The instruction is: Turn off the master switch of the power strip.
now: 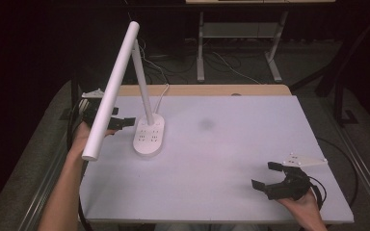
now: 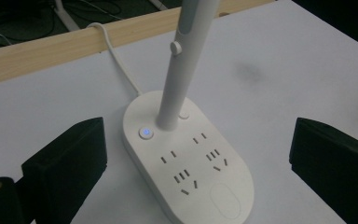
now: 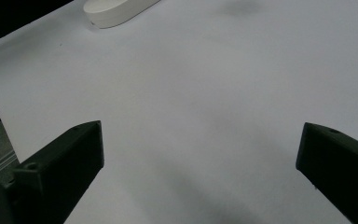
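At the left of the high view the left gripper (image 1: 120,122) hovers just beside the desk lamp (image 1: 149,137), its jaws spread wide and holding nothing. The lamp stands left of centre on the white table (image 1: 250,144), its oval base carrying rows of sockets, its stem rising to a long white bar (image 1: 111,91) that slants down toward the lower left of the frame and crosses over the gripper. In the left gripper view the base sits between the two jaws, with a small lit button (image 2: 146,133) at the foot of the stem (image 2: 177,79). The step in hand looks like a press on that button, so it would pay to come in low under the bar, bring one jaw tip squarely over the button, and push straight down so the base does not slide or tip. At the lower right the right gripper (image 1: 270,177) rests well apart, jaws wide and empty; it could steady the base if needed.
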Demonstrator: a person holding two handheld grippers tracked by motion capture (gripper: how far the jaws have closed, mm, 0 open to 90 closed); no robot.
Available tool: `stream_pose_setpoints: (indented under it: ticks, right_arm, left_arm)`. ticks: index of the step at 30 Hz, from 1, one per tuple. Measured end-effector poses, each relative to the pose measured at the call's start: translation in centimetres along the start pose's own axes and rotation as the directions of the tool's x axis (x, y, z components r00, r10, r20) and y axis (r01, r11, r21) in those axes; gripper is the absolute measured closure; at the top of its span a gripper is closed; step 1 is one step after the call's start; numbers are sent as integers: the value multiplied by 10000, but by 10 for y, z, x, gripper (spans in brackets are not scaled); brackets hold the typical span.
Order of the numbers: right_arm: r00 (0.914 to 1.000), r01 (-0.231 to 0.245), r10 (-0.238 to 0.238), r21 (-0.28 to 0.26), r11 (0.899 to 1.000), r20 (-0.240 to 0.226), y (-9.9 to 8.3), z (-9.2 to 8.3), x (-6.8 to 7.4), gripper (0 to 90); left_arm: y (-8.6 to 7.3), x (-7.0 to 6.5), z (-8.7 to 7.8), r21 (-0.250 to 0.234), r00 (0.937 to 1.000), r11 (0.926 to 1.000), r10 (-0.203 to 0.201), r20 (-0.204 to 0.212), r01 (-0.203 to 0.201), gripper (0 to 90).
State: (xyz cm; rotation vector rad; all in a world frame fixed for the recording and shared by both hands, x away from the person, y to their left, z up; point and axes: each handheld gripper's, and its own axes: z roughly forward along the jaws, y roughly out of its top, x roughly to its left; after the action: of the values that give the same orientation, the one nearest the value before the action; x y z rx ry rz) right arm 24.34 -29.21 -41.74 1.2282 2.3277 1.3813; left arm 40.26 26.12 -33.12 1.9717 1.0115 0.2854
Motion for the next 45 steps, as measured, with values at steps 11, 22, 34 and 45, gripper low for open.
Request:
stream_pose_setpoints:
  ticks: [11, 22, 34, 45]
  right_arm:
    - [9997, -155, 156, -70, 9999, 174, -1, -2, -2, 2]
    - [9996, -121, 121, -9, 9999, 235, -1, -1, -4, 2]
    - [9994, -200, 199, -2, 9998, 287, -1, -2, -5, 3]
    - [9993, -178, 176, 66, 9998, 340, -1, -1, -5, 3]
  left_arm:
    - [2, 19, 5, -23, 9992, 9993, -382, -153, 382, 37]
    - [-1, 31, 17, -254, 9921, 9924, -1210, -328, 1202, 78]
    - [-4, 36, 31, -243, 9904, 9906, -1353, -276, 1346, 228]
    - [-6, 39, 43, -10, 9824, 9828, -1846, 270, 1847, 590]
